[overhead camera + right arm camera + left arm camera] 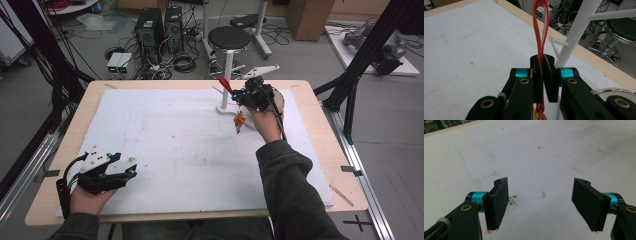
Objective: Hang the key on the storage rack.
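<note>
Red loop (539,30) between right gripper (543,65) fingers

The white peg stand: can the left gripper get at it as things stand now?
Probably yes: the left gripper is open and holds nothing, and bare white mat lies between. But the right gripper, shut on a red loop, crowds the white peg stand.

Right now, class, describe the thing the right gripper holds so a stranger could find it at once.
Start at the white stand near the table's far edge. Just beside it, the right gripper pinches a red loop with a small orange charm dangling below. It is the sole red and orange item on the white mat.
</note>
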A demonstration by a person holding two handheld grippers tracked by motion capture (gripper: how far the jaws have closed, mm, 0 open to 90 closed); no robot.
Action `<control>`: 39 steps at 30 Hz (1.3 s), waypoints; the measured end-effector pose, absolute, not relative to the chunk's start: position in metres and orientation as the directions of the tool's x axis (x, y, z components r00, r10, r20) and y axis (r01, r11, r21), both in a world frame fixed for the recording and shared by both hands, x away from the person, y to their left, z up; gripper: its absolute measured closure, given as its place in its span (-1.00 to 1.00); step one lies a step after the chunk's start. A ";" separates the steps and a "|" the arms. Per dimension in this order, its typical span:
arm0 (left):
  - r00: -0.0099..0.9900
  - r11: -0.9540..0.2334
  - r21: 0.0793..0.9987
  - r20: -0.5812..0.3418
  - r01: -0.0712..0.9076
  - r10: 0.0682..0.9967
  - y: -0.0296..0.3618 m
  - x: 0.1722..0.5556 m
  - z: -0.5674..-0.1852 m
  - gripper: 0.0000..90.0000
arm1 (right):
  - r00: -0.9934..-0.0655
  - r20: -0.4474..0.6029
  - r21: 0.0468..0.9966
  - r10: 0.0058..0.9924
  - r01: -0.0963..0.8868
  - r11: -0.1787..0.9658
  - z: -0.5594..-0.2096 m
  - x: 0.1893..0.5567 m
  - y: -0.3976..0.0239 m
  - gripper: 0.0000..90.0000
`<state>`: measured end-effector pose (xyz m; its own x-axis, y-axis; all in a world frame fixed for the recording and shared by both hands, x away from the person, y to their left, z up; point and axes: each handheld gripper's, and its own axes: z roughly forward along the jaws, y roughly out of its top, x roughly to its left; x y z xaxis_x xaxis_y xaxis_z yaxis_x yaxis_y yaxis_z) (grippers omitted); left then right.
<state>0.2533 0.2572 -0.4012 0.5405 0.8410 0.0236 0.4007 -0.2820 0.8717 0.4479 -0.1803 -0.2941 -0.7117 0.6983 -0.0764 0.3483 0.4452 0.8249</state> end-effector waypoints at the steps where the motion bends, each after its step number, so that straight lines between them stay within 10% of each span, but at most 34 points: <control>1: 0.540 -0.281 0.872 0.023 0.401 0.842 0.257 0.253 -0.401 -0.33 | -0.710 -0.078 0.824 0.700 0.349 0.446 -0.295 0.449 -0.180 0.92; 39: 0.541 -0.280 0.873 0.022 0.400 0.841 0.257 0.253 -0.401 -0.33 | -0.672 -0.073 0.791 0.737 0.411 0.453 -0.310 0.464 -0.175 0.92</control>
<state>0.2534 0.2575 -0.4012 0.5412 0.8406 0.0219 0.3999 -0.2802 0.8727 0.4643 -0.1747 -0.3104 -0.6715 0.7374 -0.0735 0.4108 0.4530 0.7912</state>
